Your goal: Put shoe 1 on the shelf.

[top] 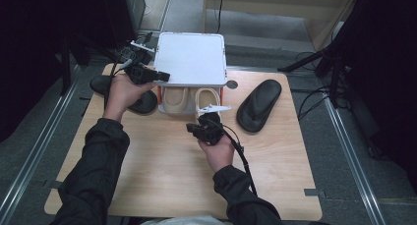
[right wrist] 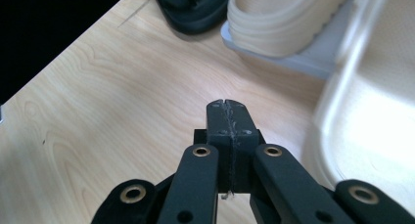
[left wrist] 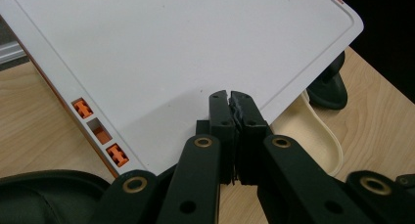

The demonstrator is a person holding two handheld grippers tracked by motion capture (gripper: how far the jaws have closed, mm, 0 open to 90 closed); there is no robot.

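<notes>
High view: a white shoe rack (top: 191,58) with a flat, rimmed top and orange side trim stands at the table's (top: 147,161) far edge, two cream slippers (top: 176,99) on its lower shelf. The left gripper (top: 164,76), jaws pressed together and empty, rests at its front-left corner. The right gripper (top: 189,128), also closed on nothing, hovers near the front slipper (top: 209,99). Black slippers (top: 259,104) lie either side.

black sandal (top: 258,105), wooden table (top: 162,161)
</notes>
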